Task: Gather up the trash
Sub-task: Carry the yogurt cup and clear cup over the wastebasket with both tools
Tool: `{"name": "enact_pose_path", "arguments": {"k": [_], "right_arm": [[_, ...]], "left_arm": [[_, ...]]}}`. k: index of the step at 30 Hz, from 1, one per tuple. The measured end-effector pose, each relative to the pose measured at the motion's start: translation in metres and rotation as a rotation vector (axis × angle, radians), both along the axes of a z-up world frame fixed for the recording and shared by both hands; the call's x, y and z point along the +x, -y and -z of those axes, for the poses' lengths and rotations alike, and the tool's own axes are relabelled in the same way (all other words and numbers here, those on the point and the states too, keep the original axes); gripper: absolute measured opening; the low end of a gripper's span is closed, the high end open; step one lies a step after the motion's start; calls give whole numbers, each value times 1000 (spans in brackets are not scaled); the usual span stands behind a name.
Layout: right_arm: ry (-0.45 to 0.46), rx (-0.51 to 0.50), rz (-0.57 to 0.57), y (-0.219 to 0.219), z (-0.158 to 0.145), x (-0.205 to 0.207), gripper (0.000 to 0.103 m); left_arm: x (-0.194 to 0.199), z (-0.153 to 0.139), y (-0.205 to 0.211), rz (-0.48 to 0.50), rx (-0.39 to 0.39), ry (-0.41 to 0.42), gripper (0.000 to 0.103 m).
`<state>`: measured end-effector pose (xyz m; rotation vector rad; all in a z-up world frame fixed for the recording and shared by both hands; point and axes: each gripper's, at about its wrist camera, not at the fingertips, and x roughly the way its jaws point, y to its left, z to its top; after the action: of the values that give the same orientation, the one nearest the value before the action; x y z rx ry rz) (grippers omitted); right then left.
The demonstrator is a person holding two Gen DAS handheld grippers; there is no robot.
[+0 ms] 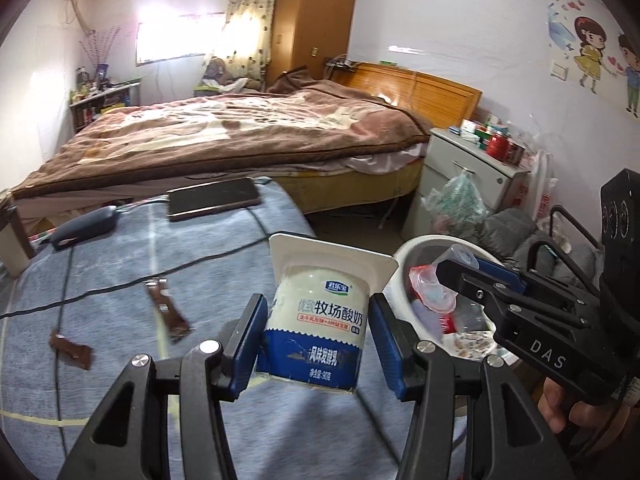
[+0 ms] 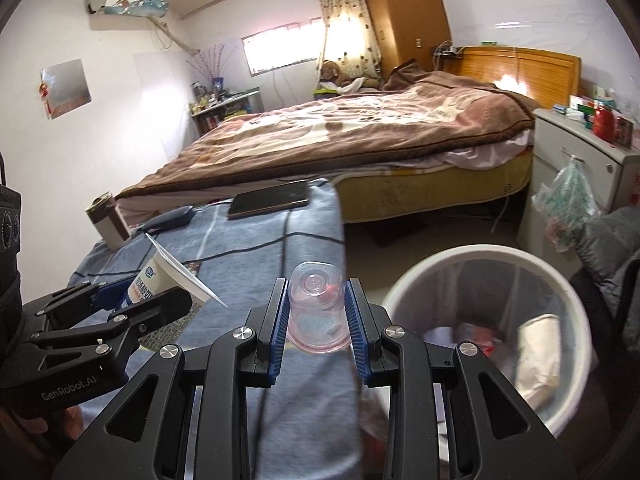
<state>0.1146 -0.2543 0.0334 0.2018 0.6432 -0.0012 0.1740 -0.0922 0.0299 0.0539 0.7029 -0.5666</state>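
My left gripper [image 1: 318, 320] is shut on a white and blue yogurt cup [image 1: 320, 312], held above the blue-grey blanket [image 1: 120, 280]; the cup also shows in the right wrist view [image 2: 160, 276]. My right gripper [image 2: 317, 312] is shut on a clear plastic cup [image 2: 316, 308], held upside down over the blanket's edge, left of the white trash bin [image 2: 480, 256]. In the left wrist view the clear cup [image 1: 460, 258] hangs over the bin [image 1: 408, 256], which holds several pieces of trash. Two brown wrappers [image 1: 166, 308] [image 1: 72, 350] lie on the blanket.
A phone [image 1: 214, 198] and a dark case [image 1: 84, 226] with cables lie at the blanket's far end. Beyond is a bed [image 1: 240, 128] with a brown cover. A white nightstand [image 1: 464, 168] with a hanging plastic bag [image 1: 456, 200] stands at the right.
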Motion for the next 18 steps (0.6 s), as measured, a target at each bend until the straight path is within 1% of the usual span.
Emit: {"name": "enact_pose_path", "arguments": {"k": [5,8,11,18], "right_arm": [[-10,-14,73,29,3,-12,31],[-23,-7,112,45,6,-17,31],[-32,-11,144,61,8,-22,31],[-84,-3,222,95,20,-31,31]], "left_arm": [[-5,3,31,58,2,-8,54],[-7,5,50,95,-15,-32,54],[-11,7,70,131,-7,-33,54],[-16,18,115,195,3,-77,54]]}}
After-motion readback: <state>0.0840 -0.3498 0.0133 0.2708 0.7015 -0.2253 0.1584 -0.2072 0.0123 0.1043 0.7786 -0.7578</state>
